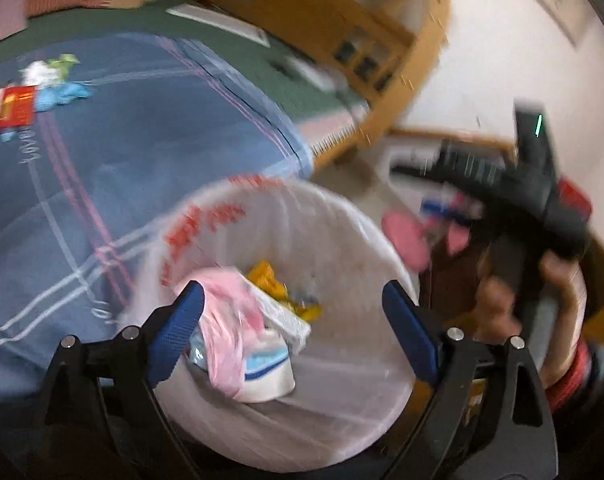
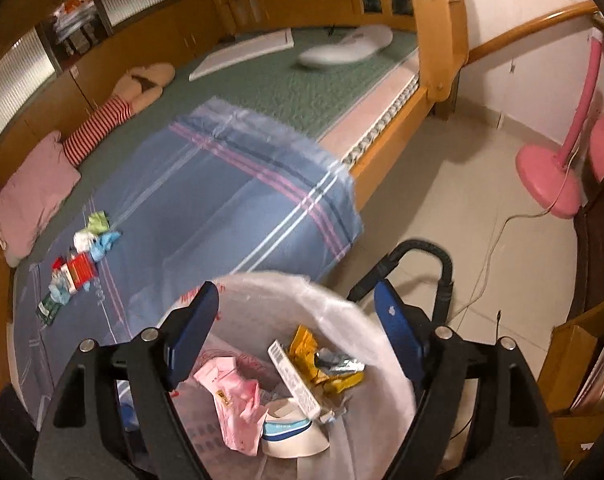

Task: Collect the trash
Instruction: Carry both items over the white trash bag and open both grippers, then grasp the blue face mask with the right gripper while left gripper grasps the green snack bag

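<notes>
A: Start with the left wrist view. Why is the left gripper (image 1: 291, 312) poised where it is?

B: It hangs right over the bin (image 1: 342, 216), the landmark for everything here. Its blue fingers (image 1: 179, 328) stand wide apart with nothing between them, so I judge it has nothing left to carry. The pink wrapper (image 1: 229, 320) and the white-and-blue cup (image 1: 267, 376) lie loose inside the bin, below the fingers, touched by neither.

A: And the rest of the trash?

B: A small heap of scraps (image 1: 29, 92) sits on the blue blanket (image 1: 121, 152), well away from the bin toward the far side of the bed. Red-and-white packet, pale blue and green crumples; the blur hides finer detail. To the right of the bin a hand (image 1: 514, 300) holds the other gripper's dark body.

A: Now the right wrist view.

B: The right gripper (image 2: 293, 332) also points down into the bin (image 2: 386, 320), fingers (image 2: 191, 332) spread wide and empty. The bin stands on the floor just beside the bed's edge, lined with a thin white bag printed in red, presumably so that things can be dropped straight in from the bed.

A: How does the collected trash look?

B: Light, crumpled stuff: pink wrapper (image 2: 233, 396), a yellow packet (image 2: 318, 356), a white barcoded box (image 2: 293, 380), silver foil (image 2: 338, 360), the cup (image 2: 289, 432) at the bottom. It should crush easily under the fingers.

A: What remains?

B: The heap of scraps (image 2: 81, 256) on the blanket (image 2: 221, 200), beyond the bin, is not yet collected.
</notes>
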Tool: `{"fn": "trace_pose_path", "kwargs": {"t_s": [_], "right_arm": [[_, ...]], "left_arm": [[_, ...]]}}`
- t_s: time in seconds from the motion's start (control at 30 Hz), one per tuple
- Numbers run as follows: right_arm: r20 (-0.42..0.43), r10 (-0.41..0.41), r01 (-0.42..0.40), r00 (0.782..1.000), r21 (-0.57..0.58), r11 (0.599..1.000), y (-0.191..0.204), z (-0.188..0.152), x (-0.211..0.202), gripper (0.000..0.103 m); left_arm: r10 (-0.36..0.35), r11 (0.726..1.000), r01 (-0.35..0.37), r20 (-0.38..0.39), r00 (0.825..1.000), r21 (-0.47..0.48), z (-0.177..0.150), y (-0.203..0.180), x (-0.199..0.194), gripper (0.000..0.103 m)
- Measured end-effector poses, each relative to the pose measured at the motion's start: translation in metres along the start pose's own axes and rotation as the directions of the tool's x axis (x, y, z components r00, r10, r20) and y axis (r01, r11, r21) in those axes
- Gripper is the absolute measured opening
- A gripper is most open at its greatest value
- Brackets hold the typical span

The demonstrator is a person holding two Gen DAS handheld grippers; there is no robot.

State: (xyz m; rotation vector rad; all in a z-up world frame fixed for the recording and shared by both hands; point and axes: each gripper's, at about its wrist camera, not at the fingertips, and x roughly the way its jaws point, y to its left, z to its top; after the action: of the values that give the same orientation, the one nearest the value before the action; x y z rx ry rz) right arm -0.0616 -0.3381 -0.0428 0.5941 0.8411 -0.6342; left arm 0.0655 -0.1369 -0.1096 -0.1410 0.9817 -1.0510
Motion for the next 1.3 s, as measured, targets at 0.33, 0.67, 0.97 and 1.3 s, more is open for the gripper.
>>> {"fn": "trace_pose_path", "kwargs": {"t_s": [0.33,0.67,0.97,1.3], "right_arm": [[-0.030,0.109,-0.112,0.994,-0.187,0.976,0.116,-0.003,0.018,0.079],[-0.122,0.241,-0.269,0.963,-0.508,0.818,0.350,-0.025,0.088,0.079],[-0.070,0.153,-0.156,0.986,-0.722,0.674,0.552,-0.033,0.198,0.079],[-0.367,0.081,-0.329,0.927,-0.690,0.644,0.548,-0.063,0.260,0.066]], "left_arm": [[0.647,0.753,-0.530,0.293,0.703,-0.391,0.036,0.121,-0.168,0.093],[0.783,0.424,-0.529,0.005,0.621,-0.735,-0.001,0.256,-0.245,0.093],[0.820,0.373,-0.527,0.005,0.573,-0.764,-0.019,0.261,-0.264,0.095],[0.796,0.353,-0.513,-0.037,0.604,-0.782,-0.014,0.277,-0.261,0.095]]}}
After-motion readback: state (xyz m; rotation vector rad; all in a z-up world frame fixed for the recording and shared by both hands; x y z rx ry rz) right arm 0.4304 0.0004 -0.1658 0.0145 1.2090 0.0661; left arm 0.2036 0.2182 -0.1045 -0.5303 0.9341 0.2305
